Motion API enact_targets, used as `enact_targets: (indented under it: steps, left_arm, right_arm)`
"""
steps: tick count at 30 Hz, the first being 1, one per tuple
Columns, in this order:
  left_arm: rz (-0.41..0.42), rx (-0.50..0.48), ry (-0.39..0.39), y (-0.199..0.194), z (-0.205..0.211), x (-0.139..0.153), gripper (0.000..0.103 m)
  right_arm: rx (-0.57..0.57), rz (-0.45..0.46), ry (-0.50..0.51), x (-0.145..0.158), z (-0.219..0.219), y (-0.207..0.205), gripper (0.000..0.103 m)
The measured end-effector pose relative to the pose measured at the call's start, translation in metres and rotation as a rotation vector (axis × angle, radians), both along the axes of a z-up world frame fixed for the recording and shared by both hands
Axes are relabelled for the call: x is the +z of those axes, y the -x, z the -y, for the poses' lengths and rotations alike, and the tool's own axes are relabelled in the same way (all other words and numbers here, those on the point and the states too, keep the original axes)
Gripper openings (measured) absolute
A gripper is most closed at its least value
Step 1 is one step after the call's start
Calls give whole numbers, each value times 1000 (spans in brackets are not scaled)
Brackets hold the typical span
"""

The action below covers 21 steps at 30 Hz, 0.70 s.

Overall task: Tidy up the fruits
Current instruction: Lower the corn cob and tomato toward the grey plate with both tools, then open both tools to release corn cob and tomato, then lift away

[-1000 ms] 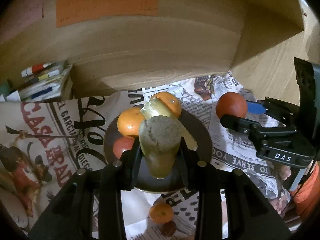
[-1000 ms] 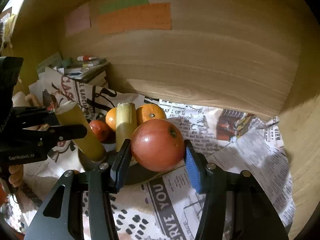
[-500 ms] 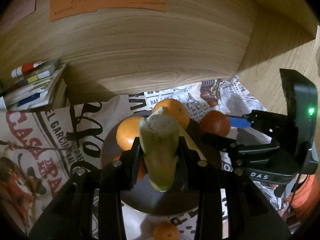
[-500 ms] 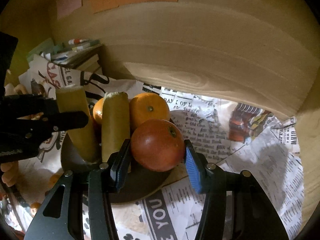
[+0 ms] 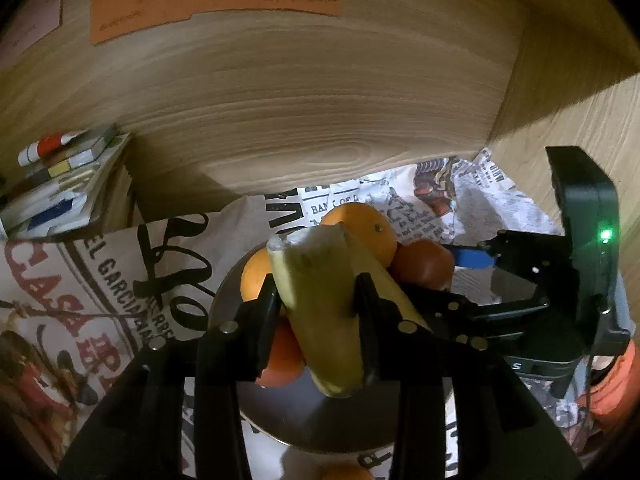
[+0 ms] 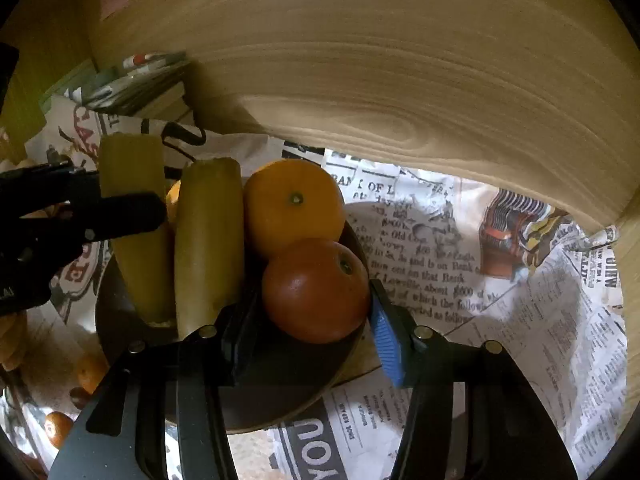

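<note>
Tomato between right tool fingers, just over dark plate.

Counted on or over the dark plate: two yellow-green cut stalk pieces, one large orange, a second orange partly hidden, one red fruit, another red fruit low down. Off the plate: three small fruits. Two grippers.
</note>
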<state>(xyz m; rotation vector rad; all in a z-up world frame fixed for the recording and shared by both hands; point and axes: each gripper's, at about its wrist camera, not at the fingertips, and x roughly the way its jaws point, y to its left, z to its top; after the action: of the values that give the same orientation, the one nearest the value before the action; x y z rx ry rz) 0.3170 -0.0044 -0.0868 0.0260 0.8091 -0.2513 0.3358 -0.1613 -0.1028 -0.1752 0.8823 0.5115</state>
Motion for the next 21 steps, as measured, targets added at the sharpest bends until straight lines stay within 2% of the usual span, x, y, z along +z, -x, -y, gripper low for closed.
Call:
enact_targets:
  steps: [3, 11, 15, 19, 21]
  left_arm:
    - [-7, 3, -15, -2, 2, -2, 49]
    - [-17, 23, 0, -3, -4, 1, 51]
    - [30, 26, -2, 5, -5, 13, 62]
    - [78, 22, -27, 15, -2, 25, 66]
    - [88, 21, -30, 20, -2, 30, 66]
  right_arm:
    - [-2, -15, 1, -2, 2, -2, 48]
    - [-4, -42, 2, -6, 4, -6, 48]
    - [3, -46, -12, -5, 4, -5, 49]
    - [-22, 45, -6, 9, 8, 7, 73]
    - [-18, 76, -22, 18, 10, 13, 75]
